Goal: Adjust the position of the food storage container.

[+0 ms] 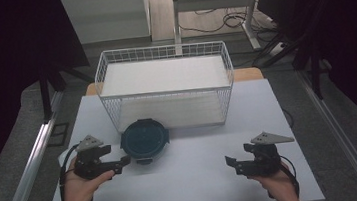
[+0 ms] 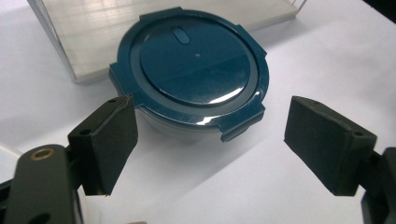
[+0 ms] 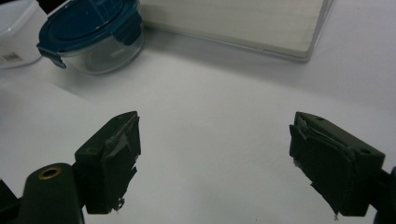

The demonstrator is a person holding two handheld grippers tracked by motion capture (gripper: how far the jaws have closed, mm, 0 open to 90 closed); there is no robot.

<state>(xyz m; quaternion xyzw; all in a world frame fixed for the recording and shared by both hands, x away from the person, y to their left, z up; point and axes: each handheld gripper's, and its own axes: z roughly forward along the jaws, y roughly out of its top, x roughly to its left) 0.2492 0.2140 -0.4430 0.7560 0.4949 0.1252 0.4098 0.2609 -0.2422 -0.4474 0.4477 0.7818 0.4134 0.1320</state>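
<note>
The round blue-lidded container sits centre-frame on the table before the wire basket, just beside the wide-open, empty left gripper; the equally open right gripper lies well apart at lower right.

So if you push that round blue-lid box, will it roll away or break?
Probably not roll: the container sits flat on the table. Its clear, glassy-looking wall may be heavy, slippery and could crack if dropped. The clipped lid should stay on.

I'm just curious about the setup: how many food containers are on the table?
2. A round glass container with a dark blue lid sits in front of the wire basket, near the left gripper. A white container lies beside it, mostly cut off.
</note>
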